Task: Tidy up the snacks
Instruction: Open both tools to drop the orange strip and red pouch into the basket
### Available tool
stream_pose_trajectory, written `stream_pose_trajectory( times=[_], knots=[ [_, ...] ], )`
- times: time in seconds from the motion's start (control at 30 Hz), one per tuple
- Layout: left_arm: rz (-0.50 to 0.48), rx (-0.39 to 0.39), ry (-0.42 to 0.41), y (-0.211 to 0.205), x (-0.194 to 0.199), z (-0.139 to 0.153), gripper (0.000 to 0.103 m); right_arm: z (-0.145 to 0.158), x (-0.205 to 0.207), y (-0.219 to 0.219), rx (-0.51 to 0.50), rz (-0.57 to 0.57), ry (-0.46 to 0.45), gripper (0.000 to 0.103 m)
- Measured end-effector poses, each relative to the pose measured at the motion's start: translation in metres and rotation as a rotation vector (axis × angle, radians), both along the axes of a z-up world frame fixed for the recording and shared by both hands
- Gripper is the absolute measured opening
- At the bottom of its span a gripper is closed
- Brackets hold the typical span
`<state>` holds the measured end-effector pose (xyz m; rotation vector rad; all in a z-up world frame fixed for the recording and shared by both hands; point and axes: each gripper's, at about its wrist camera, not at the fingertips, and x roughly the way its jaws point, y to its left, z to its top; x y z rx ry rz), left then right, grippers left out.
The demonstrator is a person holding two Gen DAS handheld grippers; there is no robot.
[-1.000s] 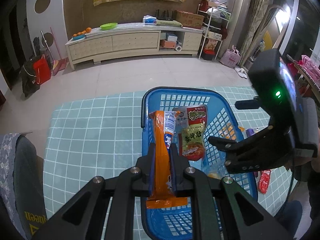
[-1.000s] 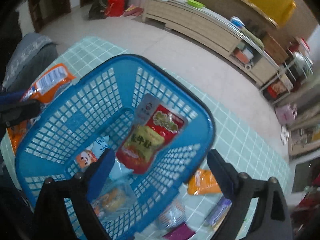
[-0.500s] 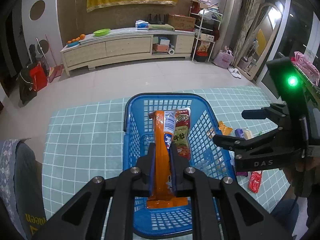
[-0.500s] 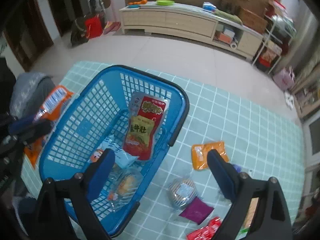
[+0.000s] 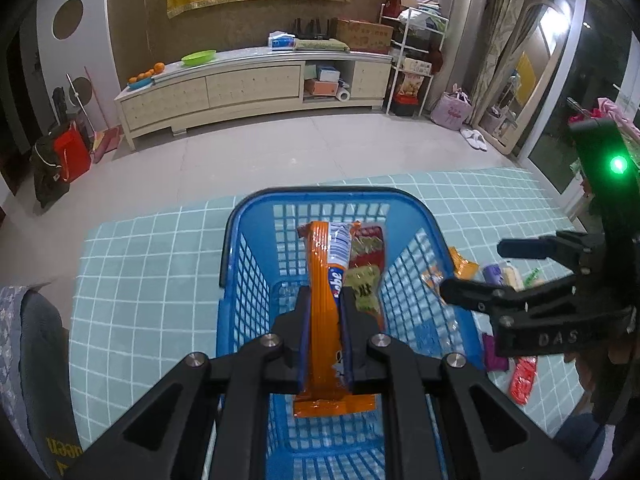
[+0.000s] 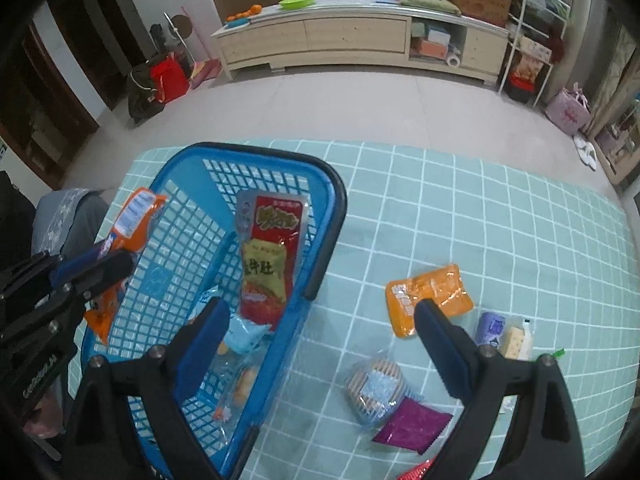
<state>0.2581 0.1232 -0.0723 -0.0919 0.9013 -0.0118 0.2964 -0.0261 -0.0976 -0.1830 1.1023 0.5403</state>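
My left gripper [image 5: 325, 300] is shut on an orange snack packet [image 5: 324, 292], held edge-up over the near half of the blue basket [image 5: 240, 240]. In the right wrist view that packet [image 6: 134, 216] sits at the basket's [image 6: 332, 216] left rim. A red and yellow pouch [image 6: 272, 256] leans inside the basket with a light blue packet [image 6: 244, 332] and clear-wrapped snacks. My right gripper [image 6: 320, 312] is open with nothing between its fingers, above the basket's right rim. Loose on the mat lie an orange packet [image 6: 428, 296], a round wrapped biscuit [image 6: 376, 388] and a purple sachet [image 6: 412, 424].
The teal checked mat [image 6: 480, 208] covers the floor under everything. More small packets [image 6: 504, 332] lie at its right, a red one [image 5: 522, 376] nearest the right gripper body [image 5: 560, 320]. A grey cushion [image 5: 32, 340] borders the mat's left. A long cabinet [image 5: 248, 88] stands far back.
My left gripper has carried the orange packet further over the basket. The right gripper has rolled and shifted right, off the basket's middle, so the loose packets on the mat come into view.
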Motion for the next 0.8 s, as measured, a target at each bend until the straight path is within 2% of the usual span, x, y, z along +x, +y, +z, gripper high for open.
stream_pose_trajectory(
  times=[0.17, 0.4, 0.43, 0.47, 0.5, 0.53, 0.63, 0.8],
  knots=[
    [-0.001, -0.011, 0.016, 0.004, 0.019, -0.01, 0.012, -0.006, 0.012, 0.004, 0.016, -0.012, 0.017, 0.096],
    [-0.012, 0.035, 0.009, 0.006, 0.033, -0.011, 0.012, -0.006, 0.027, 0.016, 0.021, -0.014, 0.009, 0.096],
    [-0.009, 0.037, 0.004, 0.007, 0.034, -0.011, 0.014, -0.006, 0.027, 0.017, 0.022, -0.013, 0.007, 0.096],
    [-0.007, 0.033, 0.004, 0.008, 0.034, -0.011, 0.03, -0.006, 0.028, 0.019, 0.021, -0.015, 0.006, 0.096],
    [-0.001, 0.027, 0.004, 0.01, 0.033, -0.011, 0.05, -0.006, 0.028, 0.02, 0.02, -0.012, 0.007, 0.096],
    [0.001, 0.025, -0.002, 0.011, 0.03, -0.011, 0.054, -0.007, 0.027, 0.02, 0.018, -0.009, 0.007, 0.096],
    [-0.012, 0.034, 0.0, 0.009, 0.025, -0.008, 0.061, -0.007, 0.025, 0.02, 0.009, -0.001, 0.004, 0.095],
    [-0.005, 0.039, 0.009, 0.01, 0.013, -0.004, 0.062, -0.004, 0.019, 0.008, 0.009, -0.023, 0.019, 0.096]
  ],
)
